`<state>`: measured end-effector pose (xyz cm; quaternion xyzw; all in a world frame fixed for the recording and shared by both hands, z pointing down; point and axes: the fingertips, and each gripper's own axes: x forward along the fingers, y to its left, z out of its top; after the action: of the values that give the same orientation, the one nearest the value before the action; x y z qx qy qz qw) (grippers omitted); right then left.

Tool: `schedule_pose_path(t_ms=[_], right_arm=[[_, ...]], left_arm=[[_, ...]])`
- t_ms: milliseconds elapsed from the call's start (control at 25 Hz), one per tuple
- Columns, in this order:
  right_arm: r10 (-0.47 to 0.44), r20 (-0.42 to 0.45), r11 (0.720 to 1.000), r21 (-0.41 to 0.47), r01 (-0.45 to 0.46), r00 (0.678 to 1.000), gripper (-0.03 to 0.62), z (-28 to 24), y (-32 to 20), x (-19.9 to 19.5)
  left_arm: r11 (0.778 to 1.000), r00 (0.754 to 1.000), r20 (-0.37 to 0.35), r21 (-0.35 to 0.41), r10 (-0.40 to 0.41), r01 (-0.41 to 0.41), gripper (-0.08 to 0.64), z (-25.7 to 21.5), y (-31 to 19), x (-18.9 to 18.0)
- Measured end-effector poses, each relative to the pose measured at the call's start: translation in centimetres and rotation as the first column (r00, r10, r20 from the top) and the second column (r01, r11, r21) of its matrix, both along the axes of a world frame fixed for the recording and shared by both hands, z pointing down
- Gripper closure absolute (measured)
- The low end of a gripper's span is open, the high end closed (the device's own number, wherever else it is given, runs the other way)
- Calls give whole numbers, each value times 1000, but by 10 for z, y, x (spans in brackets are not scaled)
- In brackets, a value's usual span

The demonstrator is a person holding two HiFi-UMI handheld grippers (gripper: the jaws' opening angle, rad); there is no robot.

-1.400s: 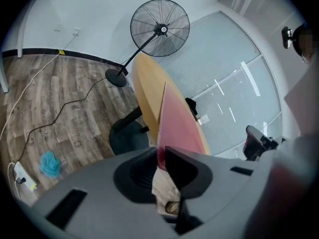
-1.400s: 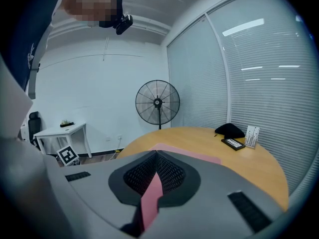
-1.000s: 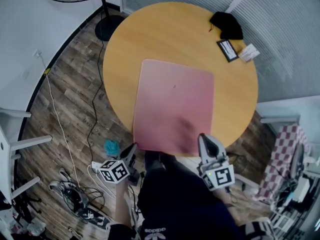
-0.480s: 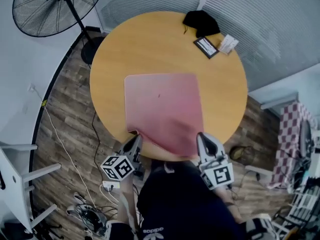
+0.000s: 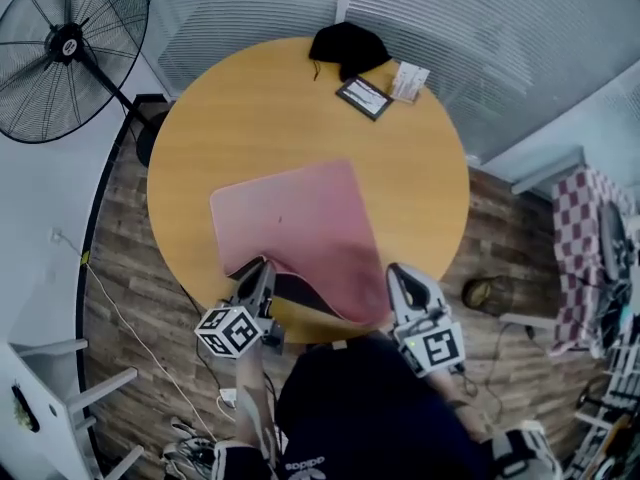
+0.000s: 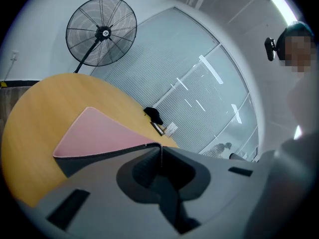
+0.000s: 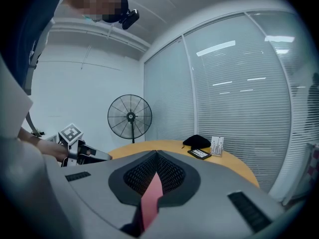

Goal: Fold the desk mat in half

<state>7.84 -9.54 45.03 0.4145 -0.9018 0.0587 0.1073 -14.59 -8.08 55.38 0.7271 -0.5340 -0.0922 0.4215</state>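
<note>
Grip is on at both near corners. My left gripper (image 5: 262, 268) is clamped on the near-left corner of the desk mat (image 5: 300, 218). In the left gripper view the left gripper (image 6: 160, 146) has its jaws pressed together, with the mat's stitched edge pinched at their tips. My right gripper (image 5: 398, 274) is clenched on the near-right corner. In the right gripper view a pink strip of the desk mat (image 7: 152, 198) runs down between the closed pads of the right gripper (image 7: 156, 156).

The mat is a rectangle with rounded corners, pink and smooth on top, dark grey to black beneath. Its near edge is lifted off the round wooden table (image 5: 250, 108). Between the two grippers that edge sags and curls, so a wedge of the dark underside shows beside the left gripper. From the left gripper view the desk mat (image 6: 99, 133) rises from the wood as a pink sheet with a thin dark rim.

Beyond the raised edge, the rest of the sheet lies flat on the near half of the table, set at a slant to me.

Farther on the tabletop is bare wood. Near its far rim, well apart from the mat, a black bundle (image 5: 348, 46), a dark flat card (image 5: 362, 96) and a white card (image 5: 408, 80) sit close together.

Past the table a pedestal fan (image 5: 65, 43) stands at the far left, and slatted blinds (image 5: 450, 18) run behind.
</note>
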Motion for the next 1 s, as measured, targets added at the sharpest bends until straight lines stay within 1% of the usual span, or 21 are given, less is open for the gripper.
schedule_pose_path(t_ms=[200,360,480,640,800,1000], right_arm=[[-6,17,1000,5,6,1000,591,2,-21,15],[-10,41,1000,-11,11,999,591,6,-35,23],[-22,41,999,-24,23,999,591,11,-45,29],[-42,35,998,-50,44,998,591,21,-56,36],[-68,31,995,-71,70,997,591,32,-65,41],[-78,51,989,-120,84,996,591,41,-75,43]], left_arm=[[1000,1000,21,11,2,-3,543,1,-34,14],[1000,999,34,9,-6,6,543,3,-59,22],[1000,999,43,3,-6,6,543,7,-78,27],[1000,997,71,-8,10,-9,543,14,-103,36],[1000,995,97,-13,9,-8,543,18,-128,43],[1000,992,123,-27,11,-8,543,26,-158,52]])
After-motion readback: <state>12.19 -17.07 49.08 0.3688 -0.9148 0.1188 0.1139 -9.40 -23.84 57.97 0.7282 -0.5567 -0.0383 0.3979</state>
